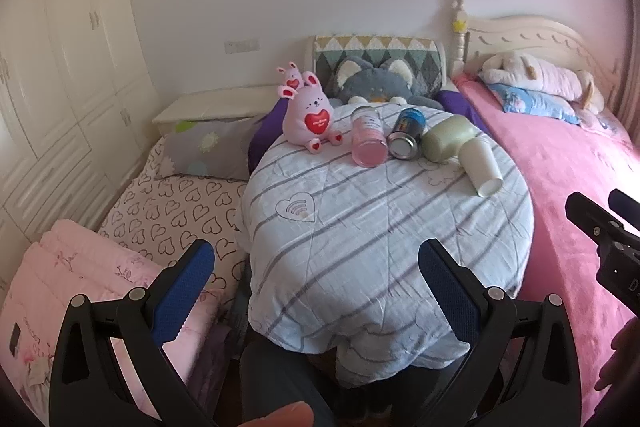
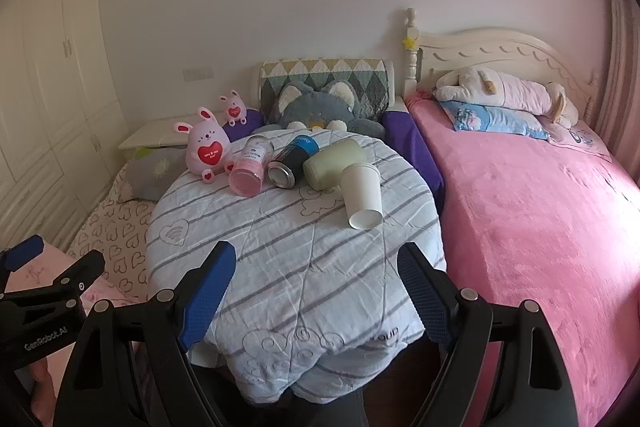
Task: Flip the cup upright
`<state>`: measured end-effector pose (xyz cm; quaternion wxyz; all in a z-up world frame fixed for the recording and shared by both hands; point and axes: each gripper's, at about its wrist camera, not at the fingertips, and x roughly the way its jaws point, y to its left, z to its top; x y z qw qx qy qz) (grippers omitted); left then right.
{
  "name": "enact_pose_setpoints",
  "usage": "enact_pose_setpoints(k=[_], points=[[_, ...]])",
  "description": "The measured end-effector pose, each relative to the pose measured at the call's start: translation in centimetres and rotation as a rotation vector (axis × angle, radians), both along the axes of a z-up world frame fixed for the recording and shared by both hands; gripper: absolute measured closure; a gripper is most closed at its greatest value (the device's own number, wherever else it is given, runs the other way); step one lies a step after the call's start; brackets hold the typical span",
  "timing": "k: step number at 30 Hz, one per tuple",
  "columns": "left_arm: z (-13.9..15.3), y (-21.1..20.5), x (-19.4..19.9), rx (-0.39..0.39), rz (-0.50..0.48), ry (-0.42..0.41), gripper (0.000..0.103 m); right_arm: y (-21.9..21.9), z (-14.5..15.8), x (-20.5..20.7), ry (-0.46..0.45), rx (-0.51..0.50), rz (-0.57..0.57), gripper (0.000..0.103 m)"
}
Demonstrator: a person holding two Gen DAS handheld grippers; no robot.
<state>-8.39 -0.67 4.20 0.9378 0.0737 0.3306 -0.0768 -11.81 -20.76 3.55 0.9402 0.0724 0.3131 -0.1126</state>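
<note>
1. Left wrist view shows us our left tongs [image 1: 316, 275] spread wide with nothing between their blue textured pads, hanging over the near edge of the round surface [image 1: 400, 247], which is draped in a pale striped quilted cloth.
2. Right wrist view shows our right tongs [image 2: 316, 279] likewise spread apart and holding nothing, well short of the containers.
3. We see four containers lying on their sides in a row at the far part of the surface: a clear jar [image 2: 251, 169] that looks pink inside, a dark metal can [image 2: 292, 161], a pale green mug [image 2: 334, 163] and the white paper cup [image 2: 362, 195].
4. We find the paper cup at the right end of the row, touching the green mug; what faces us is a white round end, and we cannot tell whether that is its mouth or base.
5. Its long axis runs toward us, slightly rightward.
6. A pink plush rabbit [image 2: 208, 147] sits upright left of the jar.
</note>
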Motion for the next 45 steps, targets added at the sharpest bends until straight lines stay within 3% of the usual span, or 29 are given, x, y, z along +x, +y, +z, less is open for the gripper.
enact_pose_setpoints(k=[10,26,36,45], points=[[1.2,1.2,-3.5,-0.006,0.017,-0.043,0.0,1.2,0.7,-3.1,-0.037,-0.005,0.019,0.019],[1.1,1.7,-4.5,-0.017,0.021,-0.048,0.0,2.2,0.7,-3.9,-0.043,-0.015,0.032,0.019],[0.3,2.4,-0.5,-0.014,0.023,0.014,0.0,2.6,0.3,-1.2,0.01,-0.015,0.039,0.019],[-2.0,1.9,6.6,0.008,0.044,0.069,0.0,3.3,-1.9,5.4,0.093,-0.004,0.086,0.019]])
